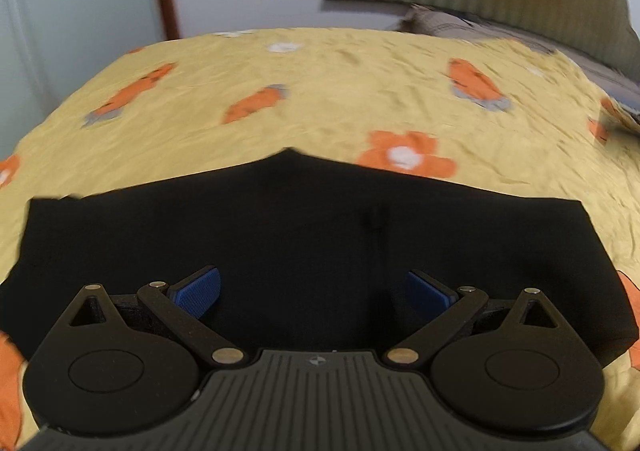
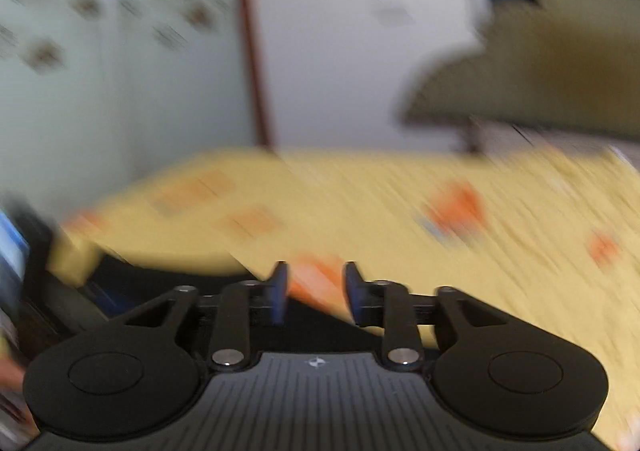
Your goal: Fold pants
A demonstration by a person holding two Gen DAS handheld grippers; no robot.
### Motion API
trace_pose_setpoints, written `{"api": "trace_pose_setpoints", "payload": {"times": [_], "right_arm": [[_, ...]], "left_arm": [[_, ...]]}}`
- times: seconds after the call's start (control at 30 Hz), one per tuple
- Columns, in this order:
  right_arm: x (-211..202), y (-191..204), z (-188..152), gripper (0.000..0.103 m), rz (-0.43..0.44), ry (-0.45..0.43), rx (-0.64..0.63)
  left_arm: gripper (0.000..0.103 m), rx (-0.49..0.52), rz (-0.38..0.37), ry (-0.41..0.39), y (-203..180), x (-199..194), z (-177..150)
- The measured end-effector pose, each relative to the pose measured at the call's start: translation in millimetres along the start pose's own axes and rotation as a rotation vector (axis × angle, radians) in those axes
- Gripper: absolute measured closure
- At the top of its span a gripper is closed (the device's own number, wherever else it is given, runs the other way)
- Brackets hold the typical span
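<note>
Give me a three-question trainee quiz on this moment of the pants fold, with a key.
1. True or false: the left gripper grips the black pants.
2. The bedsheet is: A) plain white B) yellow with orange prints C) striped blue.
3. What lies between the right gripper pads?

Key: 1. False, its jaws stand wide apart above the pants. 2. B. 3. Nothing; they stand apart with only the sheet seen beyond, in a blurred view.
</note>
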State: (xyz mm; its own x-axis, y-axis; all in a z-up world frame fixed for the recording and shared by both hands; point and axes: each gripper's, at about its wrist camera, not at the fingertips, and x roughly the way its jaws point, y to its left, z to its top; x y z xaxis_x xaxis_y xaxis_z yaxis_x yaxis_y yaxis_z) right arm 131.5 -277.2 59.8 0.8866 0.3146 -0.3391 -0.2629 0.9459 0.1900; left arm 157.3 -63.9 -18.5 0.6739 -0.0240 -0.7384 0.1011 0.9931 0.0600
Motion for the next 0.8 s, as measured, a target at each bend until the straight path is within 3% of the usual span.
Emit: {"api": "trace_pose_setpoints", "payload": {"times": [0.03,0.07,0.17,0.23,0.3,0.37,0.47,0.57,0.8], "right_arm": [[-4.7,14.5,20.1,0.036,0.064,-0.068,-0.031],[-8.2,27.6,38.6,0.021,0.112,-0.138,-0.063],[-10.2,60.6,87.1,0.020,0.182,-0.296,-0.150],[-5.1,75.3,99.3,0.020,0.134,-0.314,-0.165],[-3.2,87.9,89.3,0.020,0.119,-0.311,-0.197],[3.1,97.5,65.3,0.019,0.130,-0.268,-0.213],[22.8,106.3,29.4,0.019,0.173,-0.117,-0.165],[48.6,117.3,-1.1,0.019,0.222,0.015,-0.106],[77.0,183.1,-45.0,0.019,0.300,0.146,-0.231]], "left_arm": [[0.003,-0.013,0.015,-0.007,7.0,-4.5,-1.8],[0.003,-0.022,0.027,-0.012,13.7,-8.8,-3.4],[0.003,-0.060,0.058,-0.020,35.4,-21.3,-5.9],[0.003,-0.106,0.060,-0.014,55.3,-28.9,-7.8],[0.002,-0.153,0.066,-0.012,77.4,-34.4,-10.3],[0.003,-0.194,0.081,-0.005,100.9,-37.7,-13.9],[0.003,-0.259,0.118,0.030,139.8,-40.4,-18.7],[0.005,-0.360,0.107,0.061,186.5,-50.3,-24.6],[0.009,-0.634,0.118,0.064,303.2,-101.8,-43.3]]}}
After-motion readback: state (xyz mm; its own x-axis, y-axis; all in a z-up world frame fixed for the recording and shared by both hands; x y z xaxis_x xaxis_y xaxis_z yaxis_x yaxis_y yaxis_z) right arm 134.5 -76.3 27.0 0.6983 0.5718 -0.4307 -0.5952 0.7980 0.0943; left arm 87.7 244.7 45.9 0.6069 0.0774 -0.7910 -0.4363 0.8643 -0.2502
